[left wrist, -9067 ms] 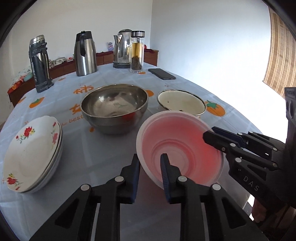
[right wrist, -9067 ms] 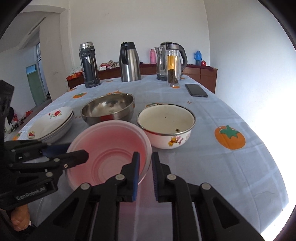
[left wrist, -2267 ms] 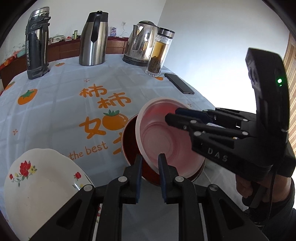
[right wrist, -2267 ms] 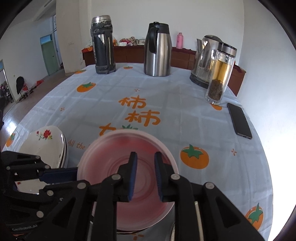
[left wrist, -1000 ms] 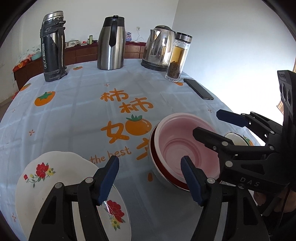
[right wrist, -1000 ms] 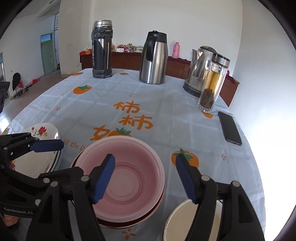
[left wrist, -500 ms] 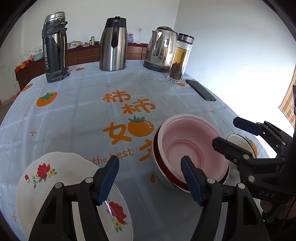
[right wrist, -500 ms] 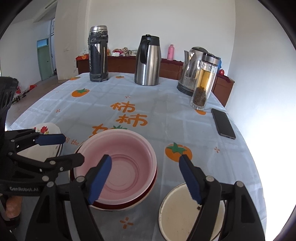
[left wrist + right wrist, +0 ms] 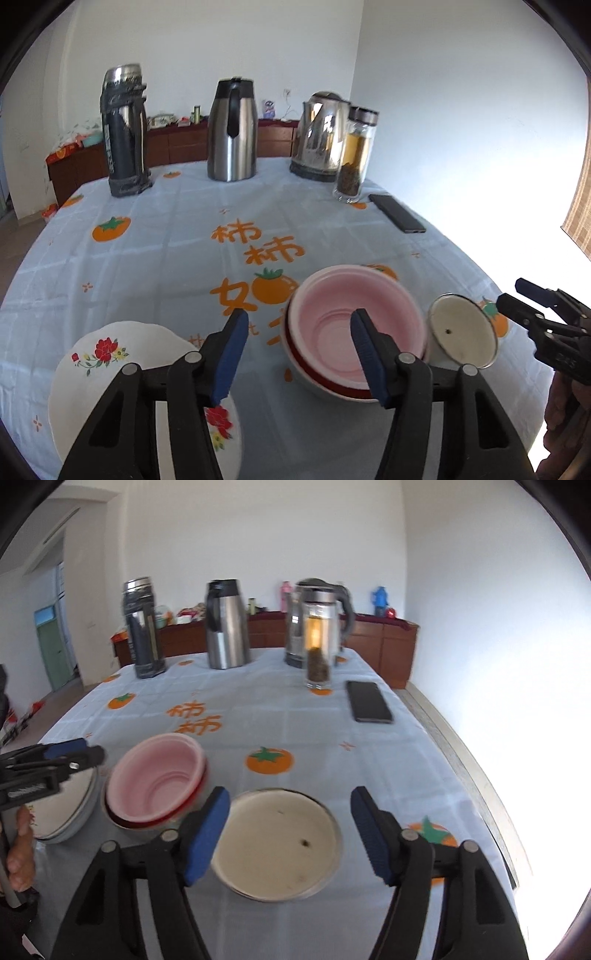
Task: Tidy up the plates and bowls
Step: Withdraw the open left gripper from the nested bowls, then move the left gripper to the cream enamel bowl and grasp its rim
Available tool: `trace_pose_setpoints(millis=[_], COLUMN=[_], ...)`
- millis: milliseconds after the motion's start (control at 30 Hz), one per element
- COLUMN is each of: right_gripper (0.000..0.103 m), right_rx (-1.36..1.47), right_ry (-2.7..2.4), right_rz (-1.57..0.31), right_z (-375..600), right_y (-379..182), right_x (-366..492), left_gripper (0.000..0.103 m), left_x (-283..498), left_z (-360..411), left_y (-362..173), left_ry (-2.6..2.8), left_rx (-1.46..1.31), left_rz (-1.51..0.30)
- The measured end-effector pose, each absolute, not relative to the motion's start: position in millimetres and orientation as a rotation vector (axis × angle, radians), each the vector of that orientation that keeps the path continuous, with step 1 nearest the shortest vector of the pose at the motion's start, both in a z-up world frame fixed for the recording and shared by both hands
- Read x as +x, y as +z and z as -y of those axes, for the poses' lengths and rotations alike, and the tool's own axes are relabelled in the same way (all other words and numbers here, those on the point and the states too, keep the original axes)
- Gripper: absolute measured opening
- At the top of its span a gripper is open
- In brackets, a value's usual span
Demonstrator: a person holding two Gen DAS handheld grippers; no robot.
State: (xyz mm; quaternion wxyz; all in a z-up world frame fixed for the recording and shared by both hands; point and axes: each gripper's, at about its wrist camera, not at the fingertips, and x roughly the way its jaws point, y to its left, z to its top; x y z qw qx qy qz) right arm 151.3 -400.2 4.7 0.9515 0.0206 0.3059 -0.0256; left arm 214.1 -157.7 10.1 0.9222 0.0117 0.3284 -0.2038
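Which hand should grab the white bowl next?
Probably the right. The right gripper hangs just over the white bowl, jaws closing but empty. The left gripper points at the pink bowl.

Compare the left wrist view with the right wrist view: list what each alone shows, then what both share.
Only the left wrist view: the flowered top of the plate stack.
Only the right wrist view: a green door, a blue flask on the sideboard, and a hand.
Both: the pink bowl nested in the steel bowl, the enamel bowl, the phone, and the tea bottle.
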Motion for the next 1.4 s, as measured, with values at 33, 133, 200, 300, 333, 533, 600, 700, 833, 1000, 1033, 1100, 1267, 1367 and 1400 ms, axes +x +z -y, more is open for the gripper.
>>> trace_pose_setpoints(millis=[33,133,200,300,333,533,600,700,833,1000,1033,1100,1267,1367,1400], right_gripper=[0.059,0.042,0.034,0.026,0.026,0.024,0.02,0.011,0.01,0.01,0.01,0.011,0.011,0.011,0.011], right_rx=[0.055,0.11,0.135,0.154,0.161,0.171,0.186,0.197,0.215,0.23,0.231,0.223,0.222,0.227,0.227], right_ry=[-0.063,-0.073,-0.062,-0.042,-0.034,-0.017,-0.011,0.016,0.041,0.044,0.043,0.042,0.06,0.055,0.055], right_rz=[-0.628,-0.664,-0.682,-0.7,-0.703,-0.721,-0.723,-0.721,-0.716,-0.716,-0.714,-0.712,-0.71,-0.708,-0.706], right_z=[408,428,435,439,439,439,442,444,446,449,449,449,450,451,451], right_y=[2,-10,-19,-28,-30,-41,-43,-44,-44,-44,-44,-44,-44,-44,-44], right_x=[150,149,148,149,149,153,153,151,149,148,147,146,143,143,143], left_gripper=[0.051,0.04,0.033,0.023,0.022,0.021,0.021,0.021,0.021,0.021,0.021,0.021,0.021,0.021,0.021], left_x=[208,194,184,173,170,162,162,162,163,163,163,163,173,174,175], left_z=[164,180,195,217,224,254,261,268,276,278,278,279,278,281,280], left_y=[14,20,19,12,9,-7,-12,-19,-27,-27,-27,-27,-31,-31,-32], left_ry=[-0.431,-0.496,-0.539,-0.591,-0.604,-0.677,-0.686,-0.697,-0.723,-0.716,-0.716,-0.713,-0.69,-0.684,-0.682], left_rx=[0.029,0.029,0.047,0.076,0.088,0.12,0.127,0.135,0.129,0.127,0.13,0.128,0.108,0.122,0.119], left_rz=[-0.661,-0.655,-0.664,-0.691,-0.697,-0.759,-0.774,-0.795,-0.828,-0.831,-0.828,-0.829,-0.833,-0.822,-0.823])
